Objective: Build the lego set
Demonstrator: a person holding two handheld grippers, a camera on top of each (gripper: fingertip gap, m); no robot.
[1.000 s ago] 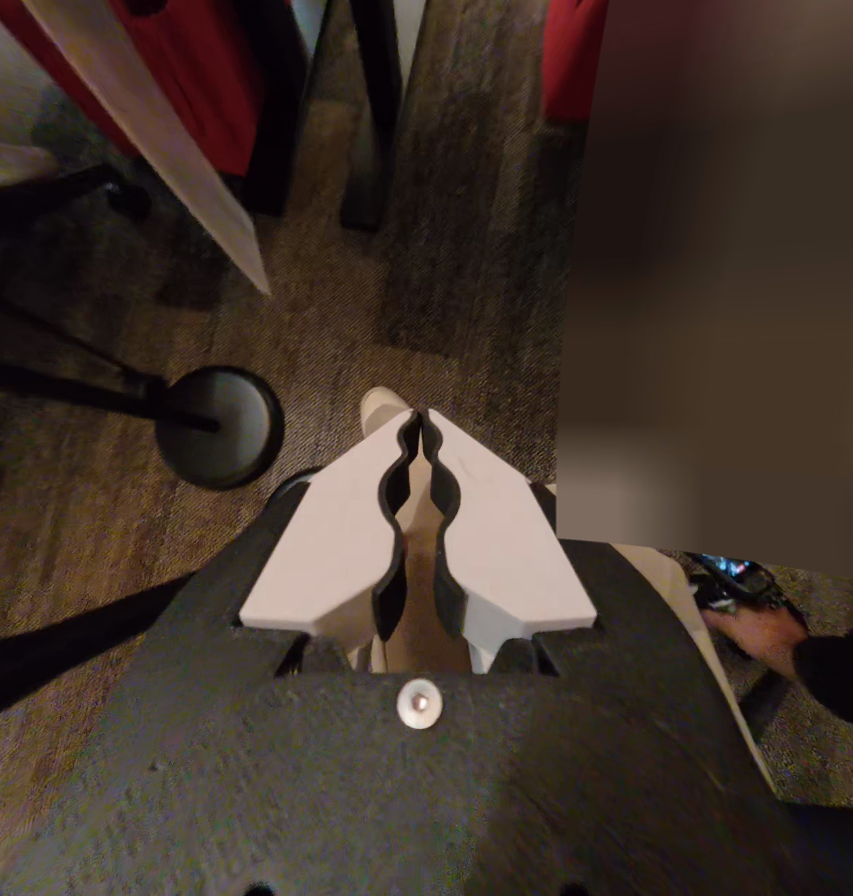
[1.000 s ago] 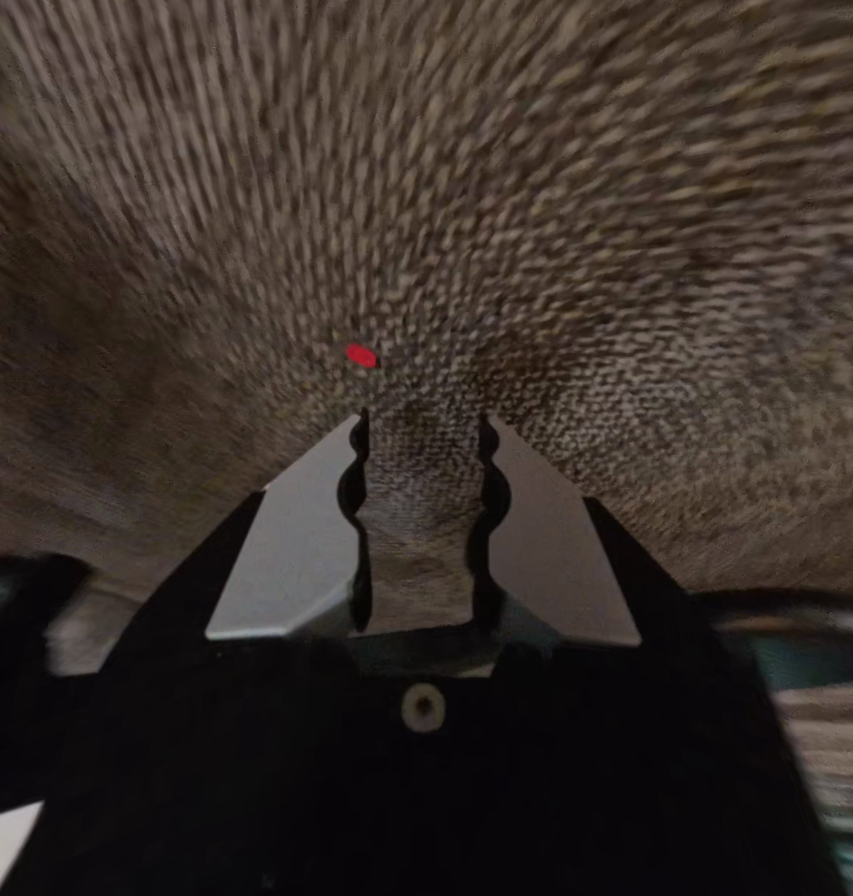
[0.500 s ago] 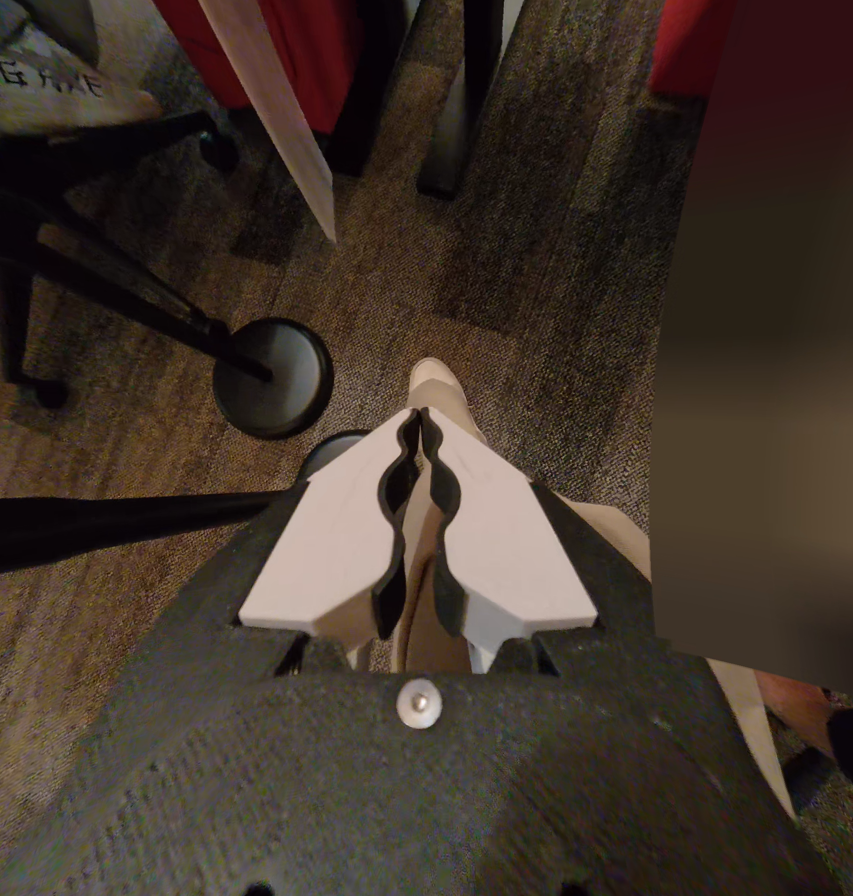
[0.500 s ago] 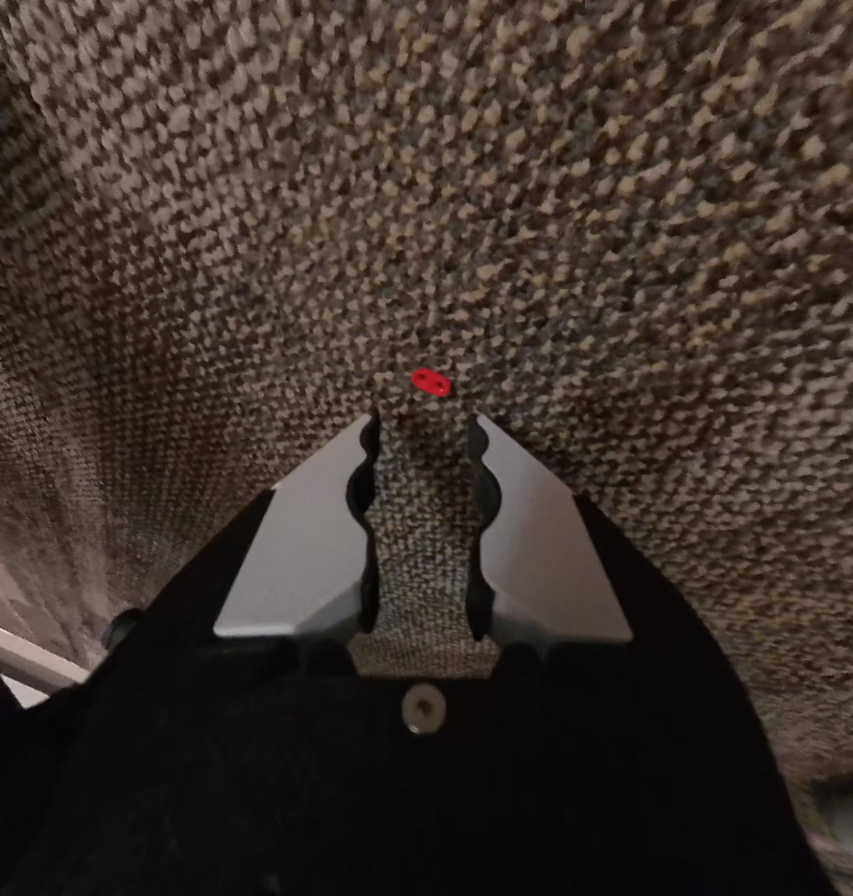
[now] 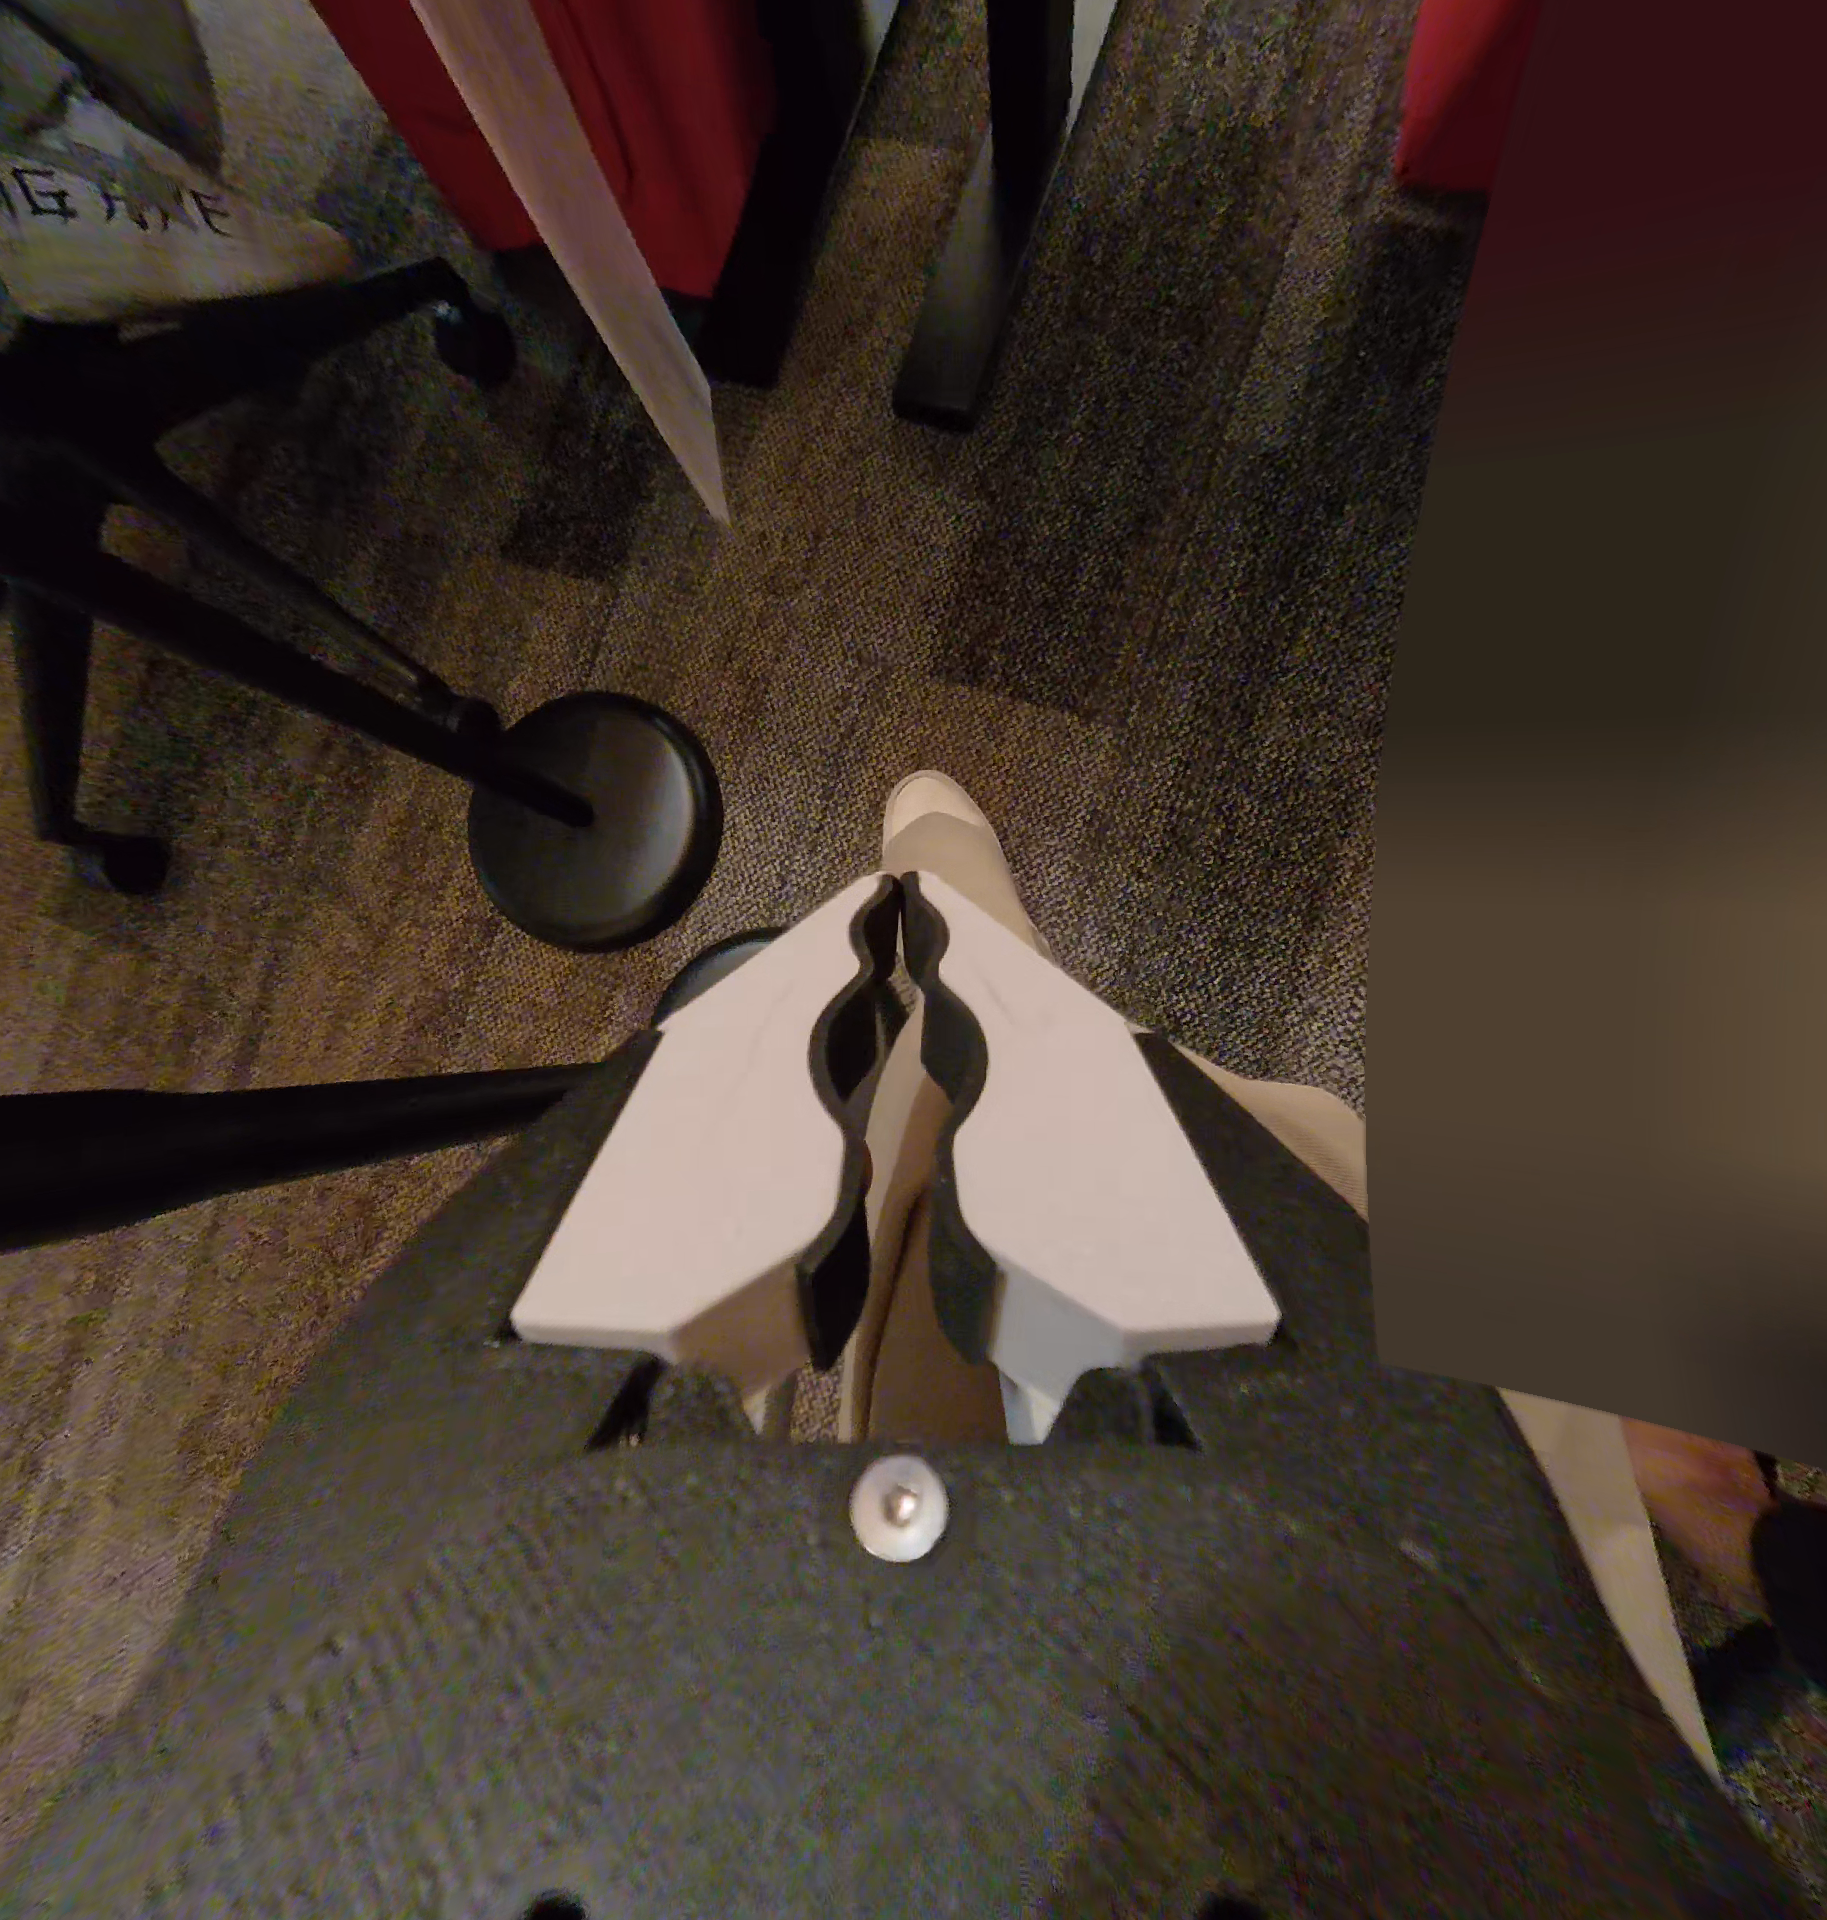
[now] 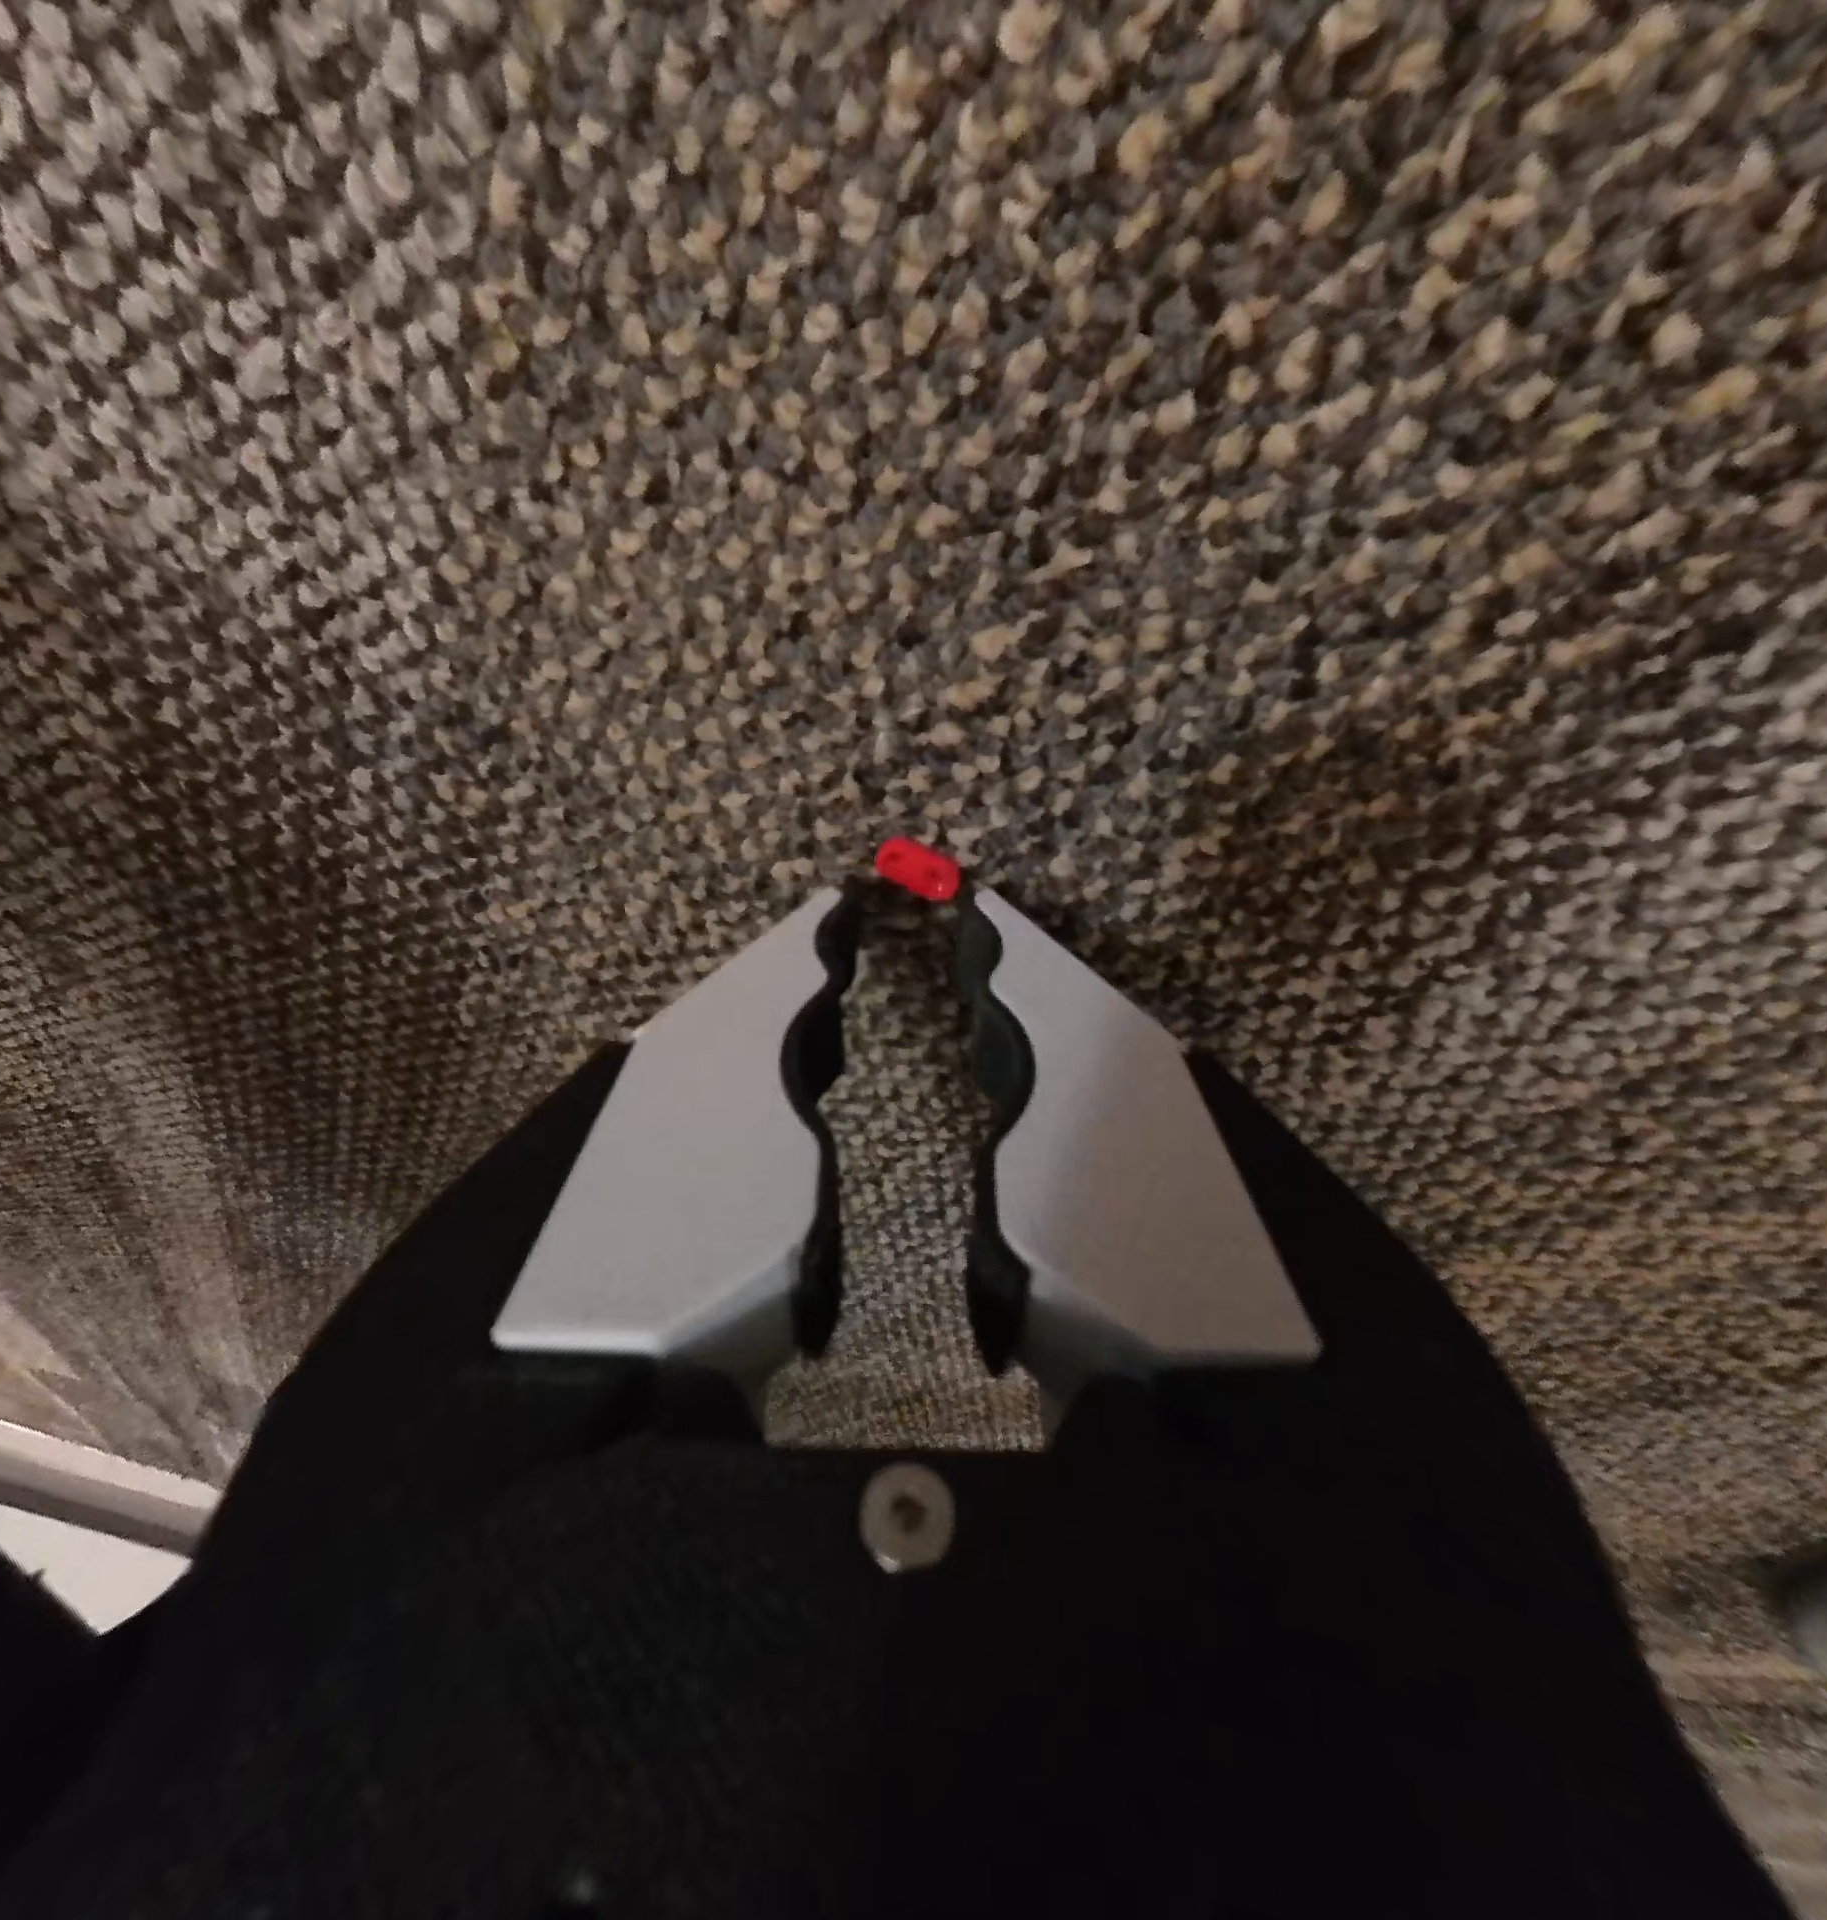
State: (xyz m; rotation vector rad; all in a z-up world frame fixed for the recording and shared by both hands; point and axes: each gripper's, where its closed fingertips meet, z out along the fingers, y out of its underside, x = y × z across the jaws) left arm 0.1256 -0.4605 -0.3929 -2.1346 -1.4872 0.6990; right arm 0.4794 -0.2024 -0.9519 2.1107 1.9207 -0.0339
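In the right wrist view, a small red plastic piece [image 6: 917, 868] with two holes lies on the speckled carpet [image 6: 888, 416]. My right gripper [image 6: 914, 896] is low over the carpet. Its black pads [image 6: 853, 896] meet both ends of the red piece at the very tips. In the left wrist view, my left gripper [image 5: 901, 883] is shut with nothing between its fingers. It hangs above the floor, over a person's beige trouser leg and light shoe [image 5: 924, 805].
A round black stand base [image 5: 597, 821] and black chair legs [image 5: 213, 634] stand left of the left gripper. Red panels [image 5: 618, 125], a pale board edge [image 5: 597, 260] and a black furniture leg [image 5: 971, 260] are ahead. A hand [image 5: 1698, 1486] shows at the lower right.
My right gripper moved forward to the red piece and its jaws narrowed until the tips reached it. My left gripper stayed shut and drifted slightly, so the floor shifted in its view.
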